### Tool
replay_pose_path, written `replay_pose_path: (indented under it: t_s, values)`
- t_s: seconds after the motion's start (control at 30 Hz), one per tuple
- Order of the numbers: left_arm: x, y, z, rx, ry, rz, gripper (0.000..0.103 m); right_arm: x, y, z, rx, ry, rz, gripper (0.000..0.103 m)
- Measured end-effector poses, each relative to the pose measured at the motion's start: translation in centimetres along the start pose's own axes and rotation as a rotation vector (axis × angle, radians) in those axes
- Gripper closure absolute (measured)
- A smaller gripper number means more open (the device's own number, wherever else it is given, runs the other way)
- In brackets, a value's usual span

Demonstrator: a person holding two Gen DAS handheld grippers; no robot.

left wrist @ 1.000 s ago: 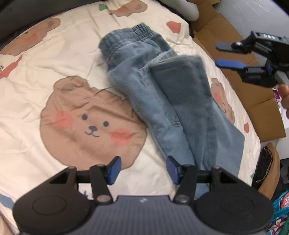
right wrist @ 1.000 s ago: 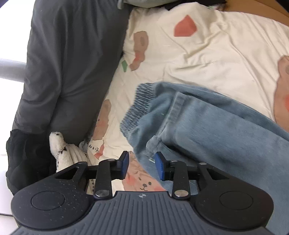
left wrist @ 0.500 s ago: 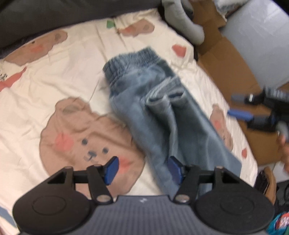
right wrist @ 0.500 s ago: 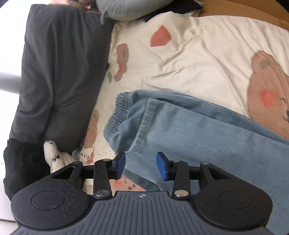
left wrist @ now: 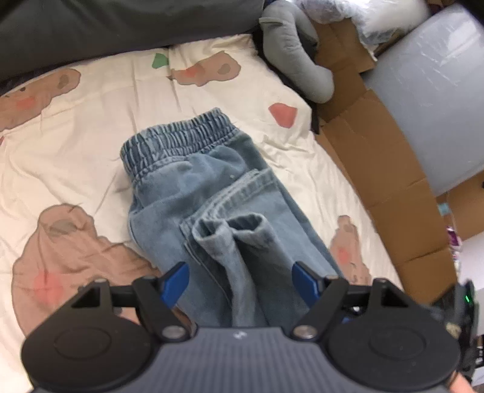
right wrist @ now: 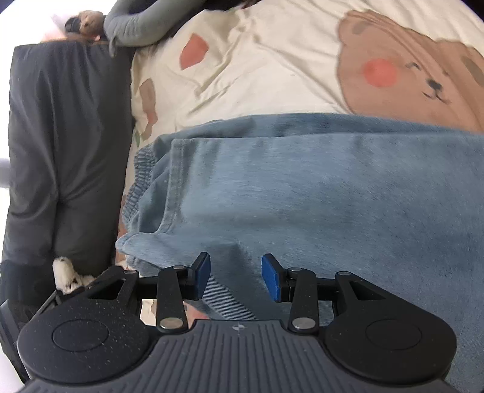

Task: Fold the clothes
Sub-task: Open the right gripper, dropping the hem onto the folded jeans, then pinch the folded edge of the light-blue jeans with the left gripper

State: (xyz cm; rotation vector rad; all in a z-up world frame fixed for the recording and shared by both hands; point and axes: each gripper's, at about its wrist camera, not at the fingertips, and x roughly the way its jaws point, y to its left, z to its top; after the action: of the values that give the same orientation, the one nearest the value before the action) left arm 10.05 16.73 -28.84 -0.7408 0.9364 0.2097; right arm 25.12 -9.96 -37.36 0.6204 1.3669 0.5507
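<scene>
While the left wrist view looks down over the bed, a pair of blue jeans (left wrist: 211,193) is seen lying on a cream bedsheet (left wrist: 75,145) printed with brown bears. The elastic waistband (left wrist: 178,136) is turned toward the far end, and the two leg cuffs (left wrist: 233,226) have been laid back over the seat of the garment, so that the jeans are folded across their length. The left gripper (left wrist: 240,279) is held just above the near, folded part; its blue pads are spread wide and are opening further, with denim seen between them but not pressed by either pad. A dark grey pillow (left wrist: 121,24) is seen along the far edge of the bed, a grey plush toy (left wrist: 296,57) at the far right corner, and flattened cardboard (left wrist: 390,181) beside the bed on the right.

From the right wrist view the same jeans (right wrist: 302,187) fill most of the picture, with the hemmed cuff edge (right wrist: 174,181) and the gathered waistband (right wrist: 137,178) at the left. The right gripper (right wrist: 236,278) is held low over the denim, its pads partly apart and nothing clamped between them. A large bear face (right wrist: 408,78) is printed on the bedsheet (right wrist: 257,66) beyond the jeans. The dark grey pillow (right wrist: 60,151) is seen at the left, and a small white furry thing (right wrist: 66,272) below it.
</scene>
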Motion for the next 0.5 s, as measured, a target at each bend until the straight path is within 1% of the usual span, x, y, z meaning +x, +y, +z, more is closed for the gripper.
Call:
replay_pose_path:
  t_s: [0.07,0.1,0.13,0.17,0.23,0.27,0.3,0.33,0.4,0.5]
  values:
    - [0.7,0.8,-0.1,-0.028,0.000,0.020,0.031,0.0,-0.8,-0.6,0.007,-0.015,-0.014,0.059]
    - [1.1,1.2,-0.2,-0.043,0.001,0.030,0.035,0.0,-1.1,-0.8,0.007,-0.020,-0.025,0.059]
    - [1.3,1.5,-0.2,-0.058,0.001,0.023,0.039,0.1,-1.3,-1.1,0.003,-0.020,-0.034,0.059]
    - [1.5,1.8,-0.3,-0.069,0.001,0.025,0.042,0.3,-1.4,-1.5,-0.005,-0.011,-0.039,0.059]
    - [1.6,2.1,-0.4,-0.077,-0.005,0.039,0.050,0.8,-1.5,-2.2,-0.020,0.010,-0.044,0.059]
    - [1.6,2.3,-0.4,-0.081,-0.007,0.039,0.052,1.1,-1.5,-2.7,-0.029,0.022,-0.045,0.059]
    - [1.5,2.3,-0.4,-0.083,-0.009,0.033,0.059,1.5,-1.3,-3.2,-0.041,0.036,-0.048,0.059]
    - [1.4,2.4,-0.5,-0.084,-0.014,0.024,0.072,1.9,-1.0,-3.7,-0.056,0.052,-0.049,0.059]
    - [1.0,2.7,-0.6,-0.091,-0.024,0.023,0.093,2.8,-0.4,-4.8,-0.093,0.085,-0.043,0.059]
    - [0.5,2.9,-1.0,-0.090,-0.035,0.035,0.096,3.9,0.5,-6.0,-0.150,0.120,-0.042,0.059]
